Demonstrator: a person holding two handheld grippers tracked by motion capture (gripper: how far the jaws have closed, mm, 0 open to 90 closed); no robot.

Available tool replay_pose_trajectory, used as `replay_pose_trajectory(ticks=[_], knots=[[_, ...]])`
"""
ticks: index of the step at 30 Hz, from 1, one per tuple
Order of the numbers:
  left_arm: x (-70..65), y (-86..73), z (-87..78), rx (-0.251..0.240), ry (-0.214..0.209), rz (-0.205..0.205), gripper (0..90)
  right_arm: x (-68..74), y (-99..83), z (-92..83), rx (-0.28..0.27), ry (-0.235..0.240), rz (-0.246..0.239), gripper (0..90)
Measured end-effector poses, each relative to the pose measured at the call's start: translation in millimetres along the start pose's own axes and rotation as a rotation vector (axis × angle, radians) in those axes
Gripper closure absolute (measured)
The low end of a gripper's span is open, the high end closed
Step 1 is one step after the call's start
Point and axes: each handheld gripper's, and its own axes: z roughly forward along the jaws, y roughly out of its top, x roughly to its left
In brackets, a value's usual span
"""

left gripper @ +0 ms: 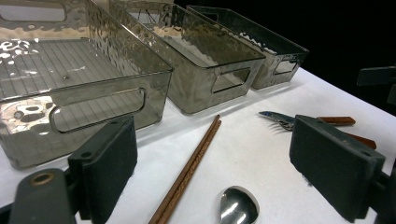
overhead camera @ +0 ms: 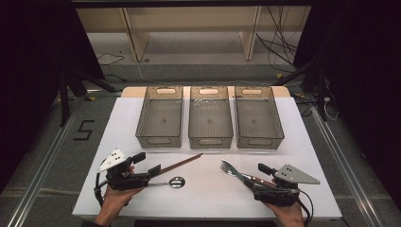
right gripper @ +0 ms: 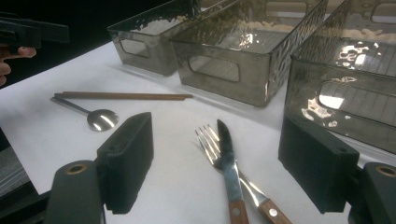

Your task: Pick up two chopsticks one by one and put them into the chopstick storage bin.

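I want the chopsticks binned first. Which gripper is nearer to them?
Left. The left gripper sits at the near end of the chopsticks, jaws open. The right gripper is farther off, by the fork and knife.

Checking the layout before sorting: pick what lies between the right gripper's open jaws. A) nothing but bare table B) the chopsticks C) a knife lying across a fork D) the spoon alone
C: in the right gripper view the knife lies across the fork between the open jaws of the right gripper; the spoon and chopsticks lie farther off, by the left gripper.
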Motion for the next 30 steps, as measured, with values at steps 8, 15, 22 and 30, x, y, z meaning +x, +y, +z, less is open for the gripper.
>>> replay_pose_trajectory(ticks=[8,15,22,30], knots=[[0.5,0.7,0.4,0.005,0.002,-0.002,14.7,-0.7,-0.2,-0.4,-0.001,-0.003,0.002,27.3],[0.9,4.0,0.2,0.013,0.011,0.004,14.6,-0.8,-0.3,-0.6,-0.001,-0.004,0.003,27.2],[2.5,12.5,2.0,0.055,0.032,0.007,14.7,-1.1,-0.2,-1.0,0.001,-0.006,0.006,27.2],[5.4,21.9,6.8,0.162,0.058,0.039,15.2,-1.4,-0.5,-0.6,0.000,-0.003,0.006,27.3]])
